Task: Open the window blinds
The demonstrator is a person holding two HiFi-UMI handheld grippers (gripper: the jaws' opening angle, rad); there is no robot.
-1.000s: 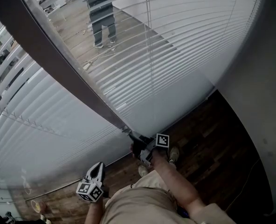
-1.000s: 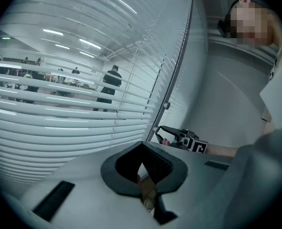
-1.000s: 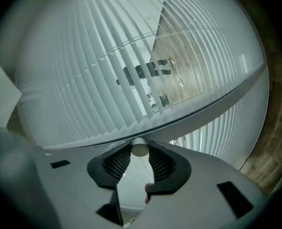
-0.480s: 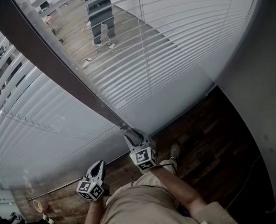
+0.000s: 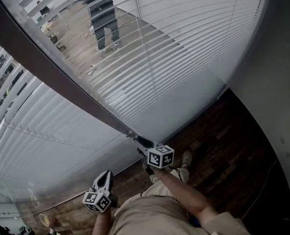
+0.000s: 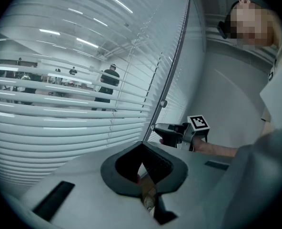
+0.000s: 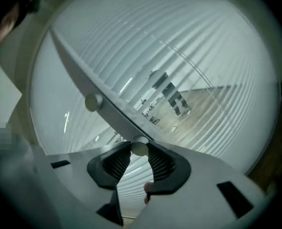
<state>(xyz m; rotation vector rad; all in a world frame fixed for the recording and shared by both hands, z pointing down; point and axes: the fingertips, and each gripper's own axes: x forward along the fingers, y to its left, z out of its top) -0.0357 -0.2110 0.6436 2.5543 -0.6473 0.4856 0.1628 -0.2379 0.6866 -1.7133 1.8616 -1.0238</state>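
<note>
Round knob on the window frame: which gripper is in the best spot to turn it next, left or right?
Right. The right gripper has just been closing its jaws on the round knob on the window frame. The left gripper hangs low, jaws together and empty, away from the knob.

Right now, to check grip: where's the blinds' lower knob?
The lower knob sits low centre in the right gripper view, on the window frame; the right gripper just closed on it.

Showing no readable word, number or brand anywhere — just carrying black-and-white square marker patterns on the cubes of the left hand-held gripper (image 5: 106, 174) and the right hand-held gripper (image 5: 139, 142), spelling nothing.
</note>
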